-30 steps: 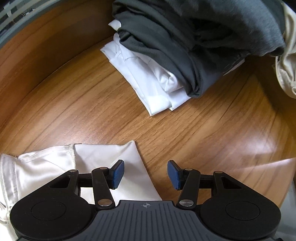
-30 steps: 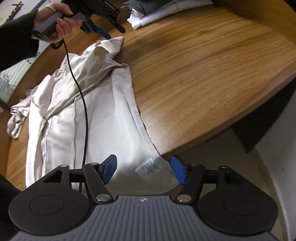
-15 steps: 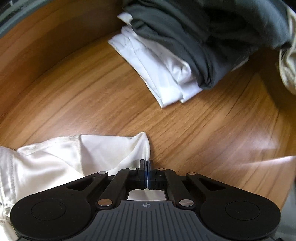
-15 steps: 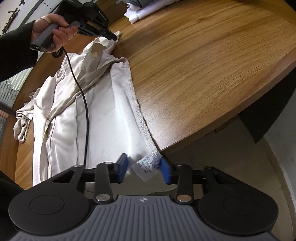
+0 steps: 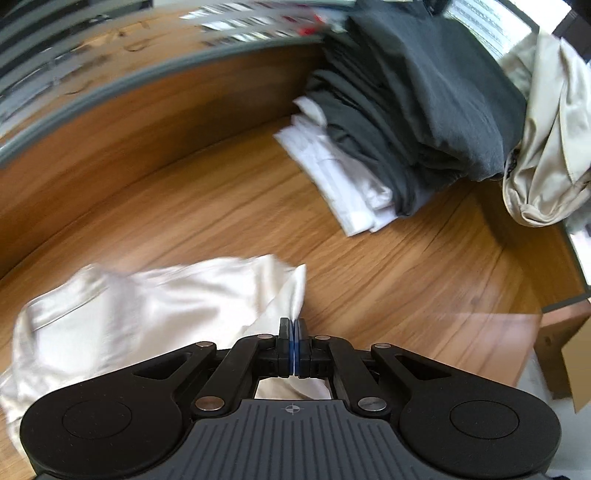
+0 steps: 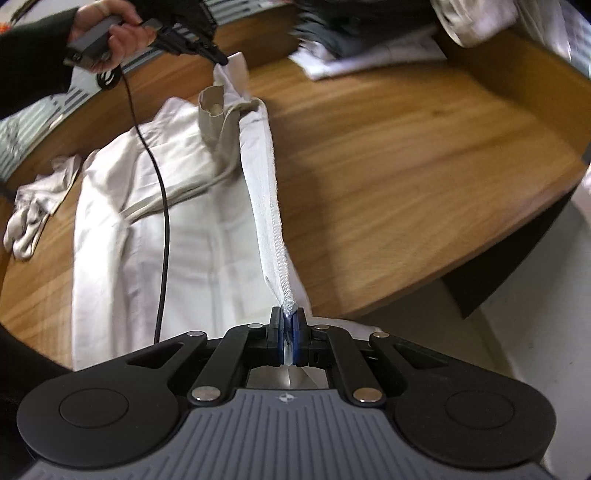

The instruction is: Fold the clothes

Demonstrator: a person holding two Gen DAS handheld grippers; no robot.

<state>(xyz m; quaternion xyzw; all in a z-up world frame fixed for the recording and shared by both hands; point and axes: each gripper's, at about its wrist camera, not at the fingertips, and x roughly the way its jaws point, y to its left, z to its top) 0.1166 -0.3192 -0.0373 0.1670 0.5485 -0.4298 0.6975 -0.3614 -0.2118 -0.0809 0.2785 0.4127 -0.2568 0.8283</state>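
A cream white garment [image 5: 147,306] lies spread on the wooden table [image 5: 406,277]. My left gripper [image 5: 294,328] is shut on one corner of it, and the cloth rises off the table to the pads. In the right wrist view the same garment [image 6: 207,236] stretches from the near table edge to the far side. My right gripper [image 6: 287,317] is closing tight on the stitched hem at the near corner, pads pressing the cloth. The hem runs taut up to the left gripper [image 6: 218,59], held by a hand [image 6: 110,33] in a dark sleeve.
A folded stack of dark grey clothes [image 5: 424,110] on white ones [image 5: 343,184] sits at the far side. A crumpled beige garment [image 5: 543,147] lies beside it. A black cable [image 6: 162,221] hangs across the garment. The table edge [image 6: 480,251] drops off to the right.
Both grippers closed on the garment, the left on a far corner, the right on the near hem. Both have since lifted, pulling the edge taut off the table.
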